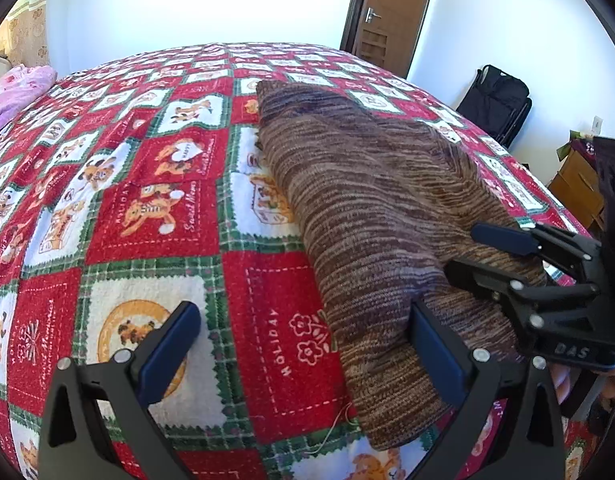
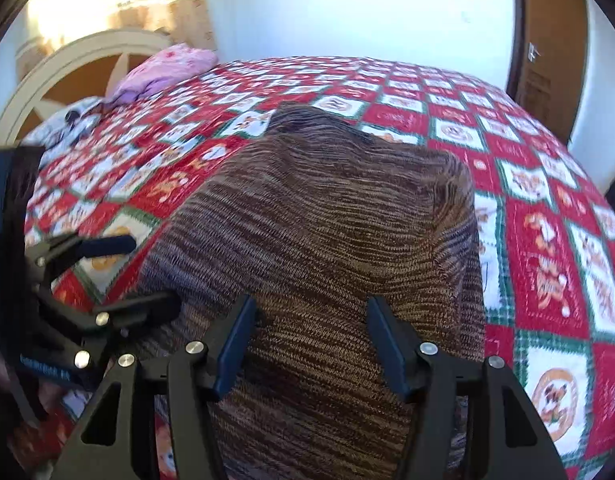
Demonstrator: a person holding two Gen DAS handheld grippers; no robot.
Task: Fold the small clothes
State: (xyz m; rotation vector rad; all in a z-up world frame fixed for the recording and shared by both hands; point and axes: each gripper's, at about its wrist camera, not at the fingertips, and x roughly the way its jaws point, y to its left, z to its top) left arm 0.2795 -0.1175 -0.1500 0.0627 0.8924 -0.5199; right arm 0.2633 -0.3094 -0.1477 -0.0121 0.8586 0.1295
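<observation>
A brown striped knit garment [image 1: 371,208] lies folded in a long shape on the red patchwork bedspread [image 1: 155,184]. My left gripper [image 1: 303,344] is open over the garment's near left edge, one finger on the bedspread and one on the knit. My right gripper [image 2: 311,344] is open above the garment [image 2: 319,224], its near end between the fingers. The right gripper also shows in the left wrist view [image 1: 467,256], open at the garment's right edge. The left gripper shows in the right wrist view [image 2: 151,276], open at the garment's left edge.
A pink cloth [image 1: 15,92] lies at the far left of the bed, by the headboard [image 2: 67,76]. A brown door [image 1: 391,16] stands behind the bed. A black bag [image 1: 495,100] and a wooden cabinet [image 1: 579,188] are right of the bed.
</observation>
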